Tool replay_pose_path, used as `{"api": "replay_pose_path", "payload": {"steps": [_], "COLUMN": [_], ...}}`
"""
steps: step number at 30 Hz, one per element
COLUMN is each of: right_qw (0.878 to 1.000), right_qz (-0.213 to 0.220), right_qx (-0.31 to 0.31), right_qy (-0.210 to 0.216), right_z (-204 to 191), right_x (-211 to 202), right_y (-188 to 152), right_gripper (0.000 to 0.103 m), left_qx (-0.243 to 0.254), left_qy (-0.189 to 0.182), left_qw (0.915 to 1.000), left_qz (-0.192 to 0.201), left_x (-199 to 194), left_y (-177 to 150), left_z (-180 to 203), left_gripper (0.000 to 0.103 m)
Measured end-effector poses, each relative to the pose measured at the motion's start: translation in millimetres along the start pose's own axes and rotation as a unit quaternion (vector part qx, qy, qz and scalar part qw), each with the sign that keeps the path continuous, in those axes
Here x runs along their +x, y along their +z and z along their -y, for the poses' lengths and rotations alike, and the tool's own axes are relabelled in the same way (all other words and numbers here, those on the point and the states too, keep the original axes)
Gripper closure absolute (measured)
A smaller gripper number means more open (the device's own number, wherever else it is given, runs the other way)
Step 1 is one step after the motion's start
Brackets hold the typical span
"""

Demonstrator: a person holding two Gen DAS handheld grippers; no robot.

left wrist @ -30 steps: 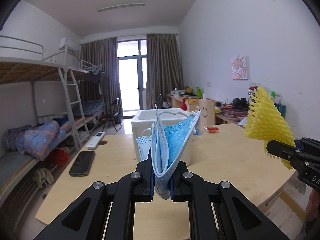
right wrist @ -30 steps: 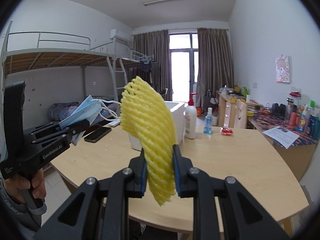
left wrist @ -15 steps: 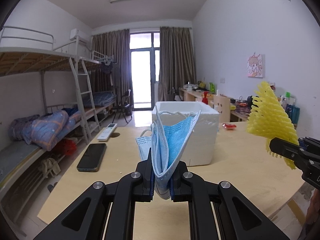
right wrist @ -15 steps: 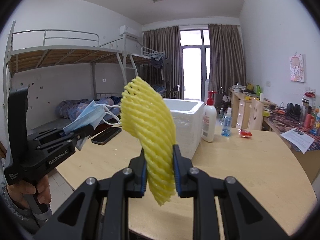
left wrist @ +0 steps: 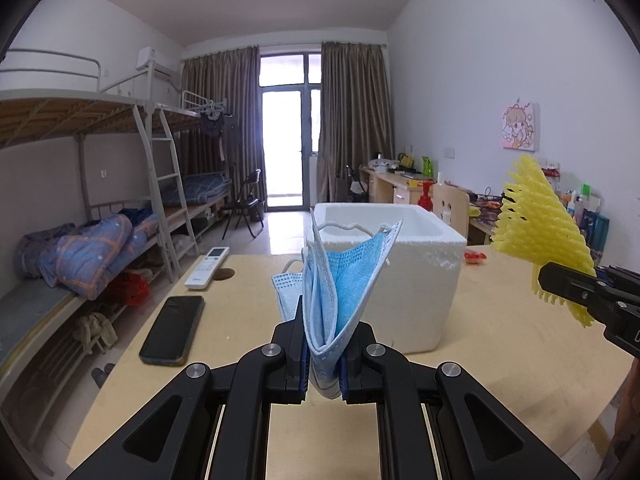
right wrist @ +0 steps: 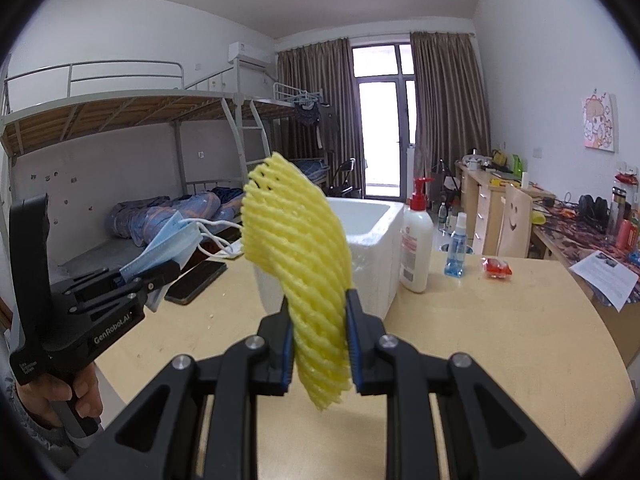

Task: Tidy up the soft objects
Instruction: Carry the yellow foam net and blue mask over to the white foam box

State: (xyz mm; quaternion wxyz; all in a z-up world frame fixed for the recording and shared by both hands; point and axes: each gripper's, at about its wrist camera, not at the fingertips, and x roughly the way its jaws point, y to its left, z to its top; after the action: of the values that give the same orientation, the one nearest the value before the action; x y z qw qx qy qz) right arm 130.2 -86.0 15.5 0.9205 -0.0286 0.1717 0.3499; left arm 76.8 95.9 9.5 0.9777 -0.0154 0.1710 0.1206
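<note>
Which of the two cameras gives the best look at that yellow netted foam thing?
The right wrist view: the yellow foam net fills the middle, pinched between the right gripper, its mesh plainly visible. The left wrist view shows it only small at the right edge, partly hidden behind that gripper's finger.

The blue mask (left wrist: 340, 292) is thin, matt non-woven cloth with a dimpled weave and white cord loops. The yellow net (right wrist: 300, 276) is soft foam mesh — ribbed, open and matt. Both grippers, left (left wrist: 323, 356) and right (right wrist: 318, 354), look like matt black plastic with bright metal screw heads. The white box (left wrist: 416, 280) is grainy, crumbly foam. The table (right wrist: 500, 320) is pale, smooth wood with low sheen — the phone (left wrist: 173, 330) on it is glossy black.
</note>
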Motion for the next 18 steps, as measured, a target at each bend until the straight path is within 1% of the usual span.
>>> {"api": "replay_pose_path", "payload": {"steps": [18], "right_qw": [1.0], "right_qz": [-0.01], "right_qx": [-0.001], "right_qy": [-0.003], "right_z": [8.1], "right_x": [29.9], "right_y": [41.1], "right_gripper": [0.077], "left_qx": [0.003], "left_qy": [0.001], "left_qw": [1.0], "left_qz": [0.006], "left_x": [29.8], "left_y": [35.3], "left_z": [-1.0], "left_gripper": [0.092]}}
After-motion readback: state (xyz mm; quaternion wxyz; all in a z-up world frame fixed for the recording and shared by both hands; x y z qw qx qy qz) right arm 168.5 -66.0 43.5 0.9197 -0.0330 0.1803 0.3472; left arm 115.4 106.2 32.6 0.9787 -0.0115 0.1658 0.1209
